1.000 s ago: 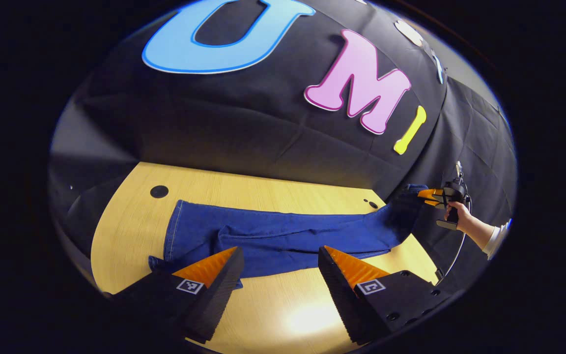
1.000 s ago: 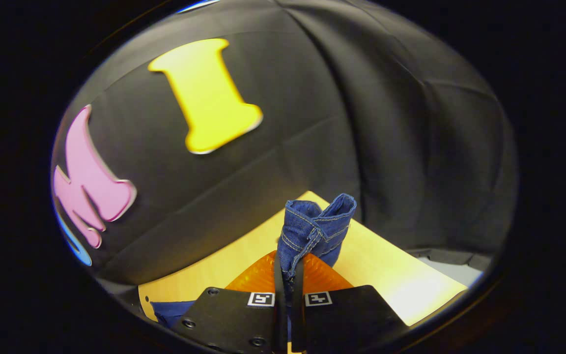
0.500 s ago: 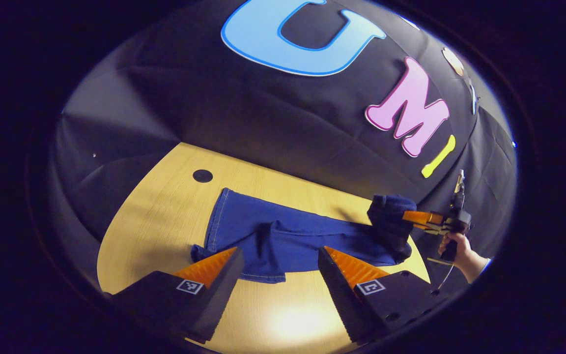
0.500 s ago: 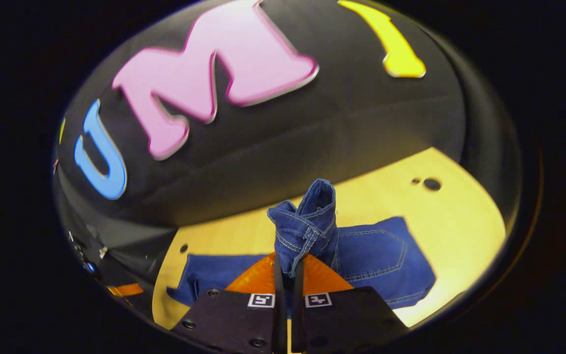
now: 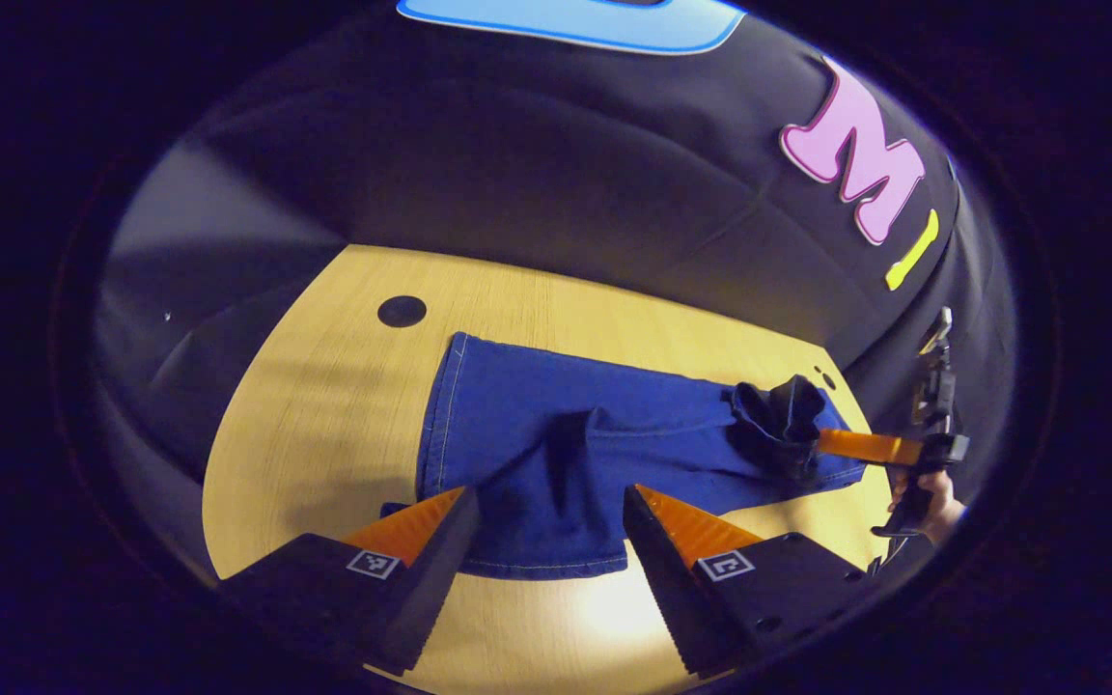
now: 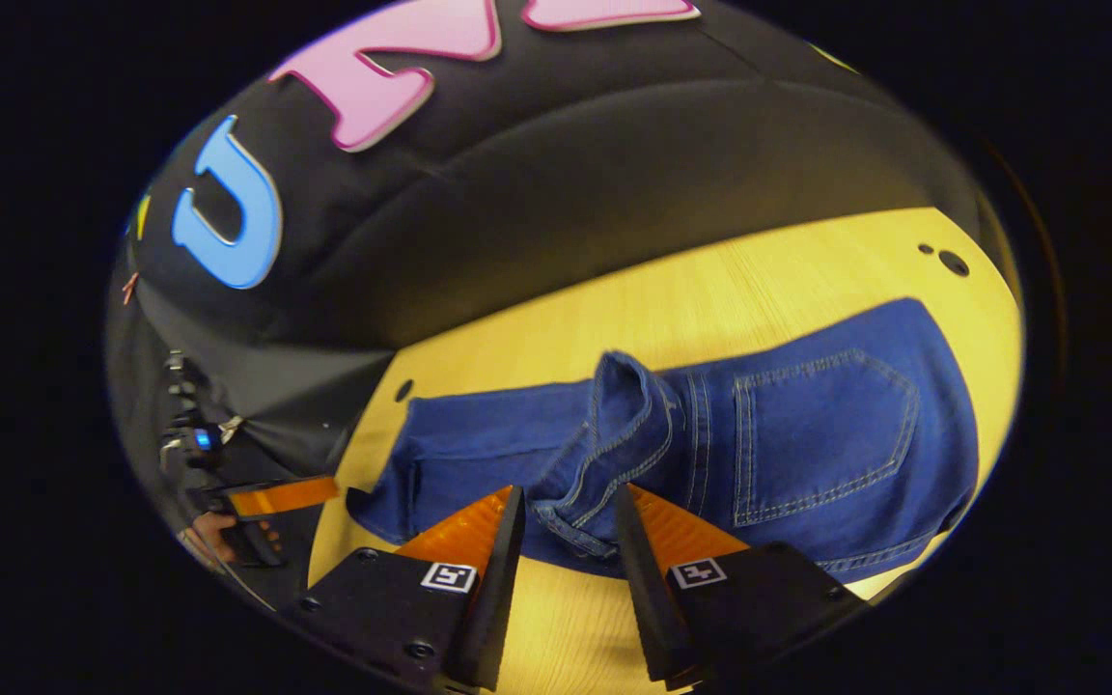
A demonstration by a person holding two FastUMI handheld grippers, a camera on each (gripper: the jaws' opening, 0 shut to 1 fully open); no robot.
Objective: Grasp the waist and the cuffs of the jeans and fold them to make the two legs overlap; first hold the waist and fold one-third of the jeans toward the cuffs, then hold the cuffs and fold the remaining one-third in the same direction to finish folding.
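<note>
My left tongs (image 5: 546, 526) are spread wide with nothing between the fingers, hovering over the near edge of the worktop (image 5: 324, 386). Just past the tips lies the jeans (image 5: 556, 454), a blue spread flat on the wood, the near hem sitting right in the gap between my two fingers without touching them as far as I can tell. Farther along to the right the denim bunches up into a dark lump (image 5: 783, 425), and there my right tongs (image 5: 826, 444) reach in from the side, with my hand (image 5: 928, 502) behind them at the edge of the left gripper view.

From the right gripper view, my right tongs (image 6: 566, 526) are parted, fingers standing apart with a rumpled fold of the waistband (image 6: 604, 434) lying in the gap and just ahead of the tips. I can't tell whether either finger touches the cloth; they aren't pressed together on it. Beyond that fold the seat of the jeans (image 6: 807, 434) lies flat to the right, back pocket (image 6: 821, 434) facing up, while the legs stretch off to the left across the worktop (image 6: 710, 290). At the far left end my left tongs (image 6: 281, 497) hover near the edge of the worktop.
</note>
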